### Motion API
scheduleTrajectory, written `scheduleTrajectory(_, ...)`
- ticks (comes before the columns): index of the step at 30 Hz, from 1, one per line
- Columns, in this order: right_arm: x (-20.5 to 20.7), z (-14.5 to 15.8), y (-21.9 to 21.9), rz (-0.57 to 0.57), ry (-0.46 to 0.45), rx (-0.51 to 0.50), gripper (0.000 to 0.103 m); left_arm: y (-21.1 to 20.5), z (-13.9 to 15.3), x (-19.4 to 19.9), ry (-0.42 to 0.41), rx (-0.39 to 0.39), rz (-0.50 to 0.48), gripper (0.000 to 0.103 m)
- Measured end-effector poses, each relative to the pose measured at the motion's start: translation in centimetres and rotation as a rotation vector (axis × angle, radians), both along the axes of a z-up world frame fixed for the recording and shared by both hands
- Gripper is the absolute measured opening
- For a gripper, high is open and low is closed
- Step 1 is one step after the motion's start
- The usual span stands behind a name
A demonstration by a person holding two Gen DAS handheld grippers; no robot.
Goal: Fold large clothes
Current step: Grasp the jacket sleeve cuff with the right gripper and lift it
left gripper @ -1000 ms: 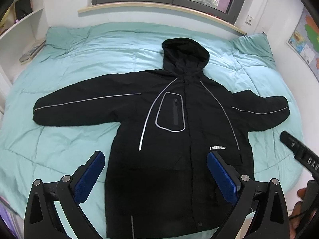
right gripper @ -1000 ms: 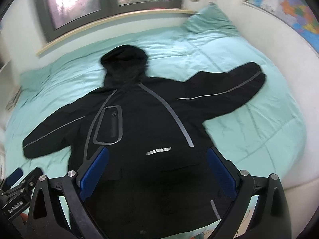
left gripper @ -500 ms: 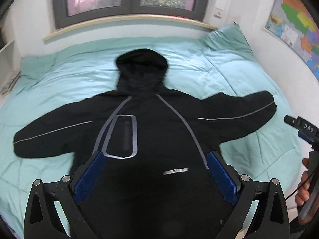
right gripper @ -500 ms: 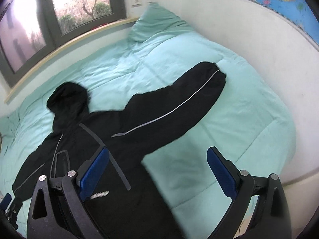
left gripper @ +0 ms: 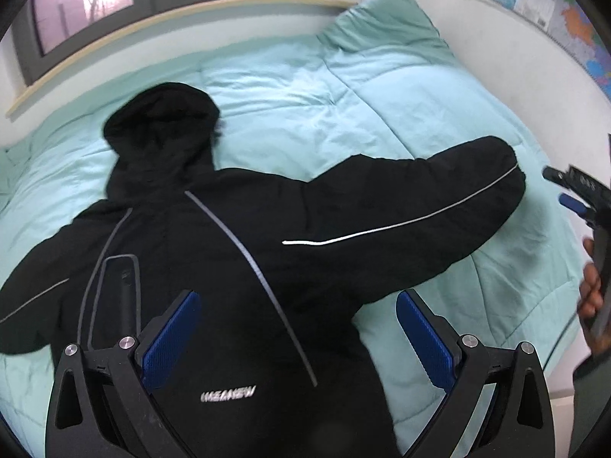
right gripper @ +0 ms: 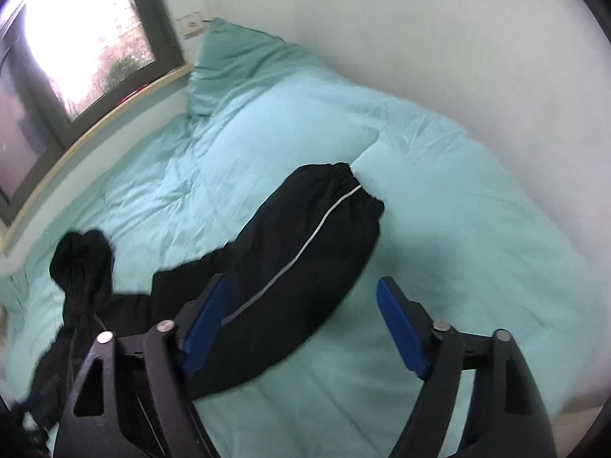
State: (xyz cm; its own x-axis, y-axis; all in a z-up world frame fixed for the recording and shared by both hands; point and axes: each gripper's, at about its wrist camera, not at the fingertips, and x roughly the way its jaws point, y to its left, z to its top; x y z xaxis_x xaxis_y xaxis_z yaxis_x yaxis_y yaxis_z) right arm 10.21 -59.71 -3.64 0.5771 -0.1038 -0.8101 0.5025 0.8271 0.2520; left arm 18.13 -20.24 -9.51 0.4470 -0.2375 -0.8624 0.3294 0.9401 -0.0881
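Opening step by the look of it: approaching the first sleeve fold, with nothing folded yet. Black hooded jacket (left gripper: 244,267) spread face up on the teal duvet (left gripper: 343,107), sleeve (right gripper: 305,252) stretched toward the wall side. Right gripper (right gripper: 301,328) poised above that sleeve, jaws spread wide, holding nothing. Left gripper (left gripper: 298,339) hovering over the chest, likewise spread and empty. Next probably: drop onto the cuff (right gripper: 355,183), pinch, carry it across the body

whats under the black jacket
The black jacket lies spread flat on a teal duvet, which shows all around it. Whatever lies beneath the duvet is covered.
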Motion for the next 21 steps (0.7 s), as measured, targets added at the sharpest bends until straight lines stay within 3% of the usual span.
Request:
scheduleTrajectory(7, 5.1, -8.1, -6.3, -0.094, 0.090, 0.190, 0.081, -3.9, -4.8, 4.8, 0.085, 0.045, -0.026, 0.102)
scheduleTrajectory(9, 5.9, -9.6, -7.0, -0.078, 0.075, 0.247, 0.080, -4.8, -6.2, 6.0, 0.108, 0.038, -0.036, 0.102)
scheduleTrajectory(11, 6.7, -9.8, -6.7, -0.023, 0.037, 0.271, 0.063, -5.5, -7.2, 6.9, 0.117, 0.022, -0.055, 0.102)
scheduleTrajectory(12, 6.9, -9.2, -6.0, 0.024, 0.020, 0.273, 0.034, -6.2, -8.0, 7.8, 0.126, -0.009, -0.082, 0.102)
scheduleTrajectory(13, 6.8, -8.5, -5.5, 0.056, -0.002, 0.270, 0.018, -6.6, -8.6, 8.5, 0.138, -0.032, -0.100, 0.102)
scheduleTrajectory(17, 4.4, -3.1, -3.7, 0.125, -0.106, 0.098, 0.015, -9.0, -11.3, 10.9, 0.210, -0.097, -0.167, 0.099)
scheduleTrajectory(21, 3.2, -4.2, -5.5, 0.069, -0.067, 0.105, 0.014, -11.7, -14.9, 12.2, 0.299, -0.113, -0.227, 0.099)
